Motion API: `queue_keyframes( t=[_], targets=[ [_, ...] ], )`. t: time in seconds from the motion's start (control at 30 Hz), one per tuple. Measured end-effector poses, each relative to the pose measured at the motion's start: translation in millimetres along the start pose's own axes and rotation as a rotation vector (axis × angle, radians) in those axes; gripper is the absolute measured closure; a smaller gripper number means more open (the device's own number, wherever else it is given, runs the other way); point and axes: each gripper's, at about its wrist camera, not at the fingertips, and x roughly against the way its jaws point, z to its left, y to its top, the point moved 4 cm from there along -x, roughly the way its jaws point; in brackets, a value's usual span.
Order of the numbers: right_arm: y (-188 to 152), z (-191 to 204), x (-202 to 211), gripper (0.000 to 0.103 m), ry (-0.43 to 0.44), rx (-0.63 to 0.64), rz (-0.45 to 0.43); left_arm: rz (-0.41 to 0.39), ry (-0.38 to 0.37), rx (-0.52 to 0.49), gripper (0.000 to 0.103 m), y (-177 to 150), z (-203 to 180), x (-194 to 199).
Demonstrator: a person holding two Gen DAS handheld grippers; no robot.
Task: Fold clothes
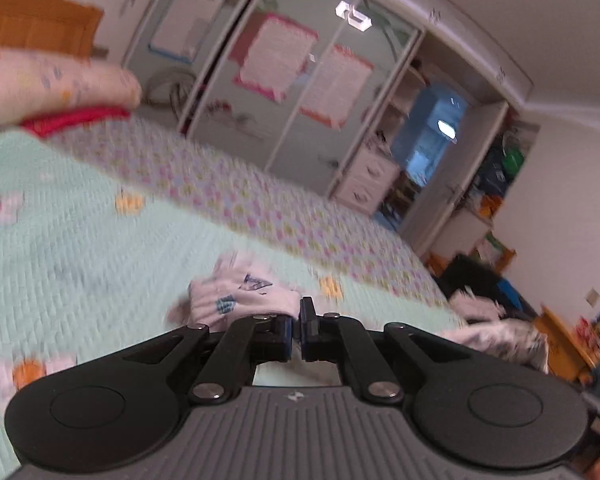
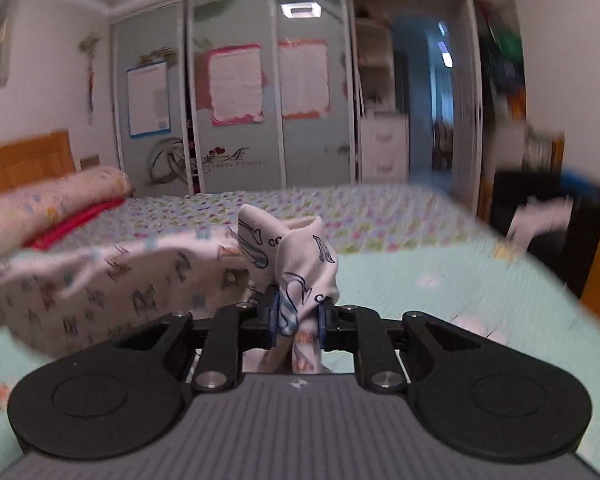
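Both grippers are pinching the same white printed garment and holding it up over the bed. The right gripper has its fingers clamped on a bunched fold. The left gripper has its fingers pressed together, a corner of cloth seemingly nipped at the tips. I'd say the thing now is to keep the cloth taut between both grips so it drops flat on the mint quilt, not crumpled. Behind stands a mirrored wardrobe hung with posters, and a pillow lies at the bed's head.
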Motion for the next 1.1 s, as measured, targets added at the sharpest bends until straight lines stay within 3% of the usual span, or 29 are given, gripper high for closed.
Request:
queue_keyframes(
  t=[0.03, 0.1, 0.13, 0.2, 0.3, 0.43, 0.5, 0.63, 0.73, 0.8, 0.97, 1.1],
  targets=[
    [-12, -5, 6, 0.077, -0.001, 0.030, 0.008, 0.041, 0.010, 0.004, 0.100, -21, 7, 0],
    [-44, -18, 13, 0.046, 0.001, 0.073, 0.071, 0.142, 0.042, 0.019, 0.100, -69, 26, -3],
    [-66, -26, 13, 0.025, 0.004, 0.082, 0.137, 0.199, 0.054, 0.049, 0.099, -93, 38, -8],
    [-117, -47, 11, 0.023, -0.072, 0.060, 0.258, 0.289, 0.069, 0.123, 0.099, -136, 60, -12],
    [-173, -77, 24, 0.023, -0.138, -0.132, 0.369, 0.355, 0.072, 0.226, 0.099, -183, 86, -6],
    [-207, -85, 60, 0.023, -0.103, -0.383, 0.346, 0.299, 0.047, 0.216, 0.092, -196, 88, 22],
    [-212, -72, 72, 0.023, -0.067, -0.428, 0.321, 0.279, 0.059, 0.203, 0.087, -196, 85, 32],
    [-211, -24, 85, 0.023, 0.035, -0.432, 0.309, 0.219, 0.118, 0.226, 0.087, -192, 94, 53],
    [-204, 27, 99, 0.023, 0.107, -0.342, 0.319, 0.178, 0.169, 0.273, 0.086, -184, 106, 63],
    [-198, 64, 113, 0.023, 0.154, -0.244, 0.316, 0.161, 0.195, 0.319, 0.079, -180, 119, 64],
    [-193, 162, 141, 0.023, 0.215, 0.173, 0.272, 0.132, 0.198, 0.409, 0.075, -161, 151, 50],
    [-183, 233, 145, 0.023, 0.221, 0.473, 0.204, 0.088, 0.199, 0.377, 0.071, -137, 164, 24]
  ],
)
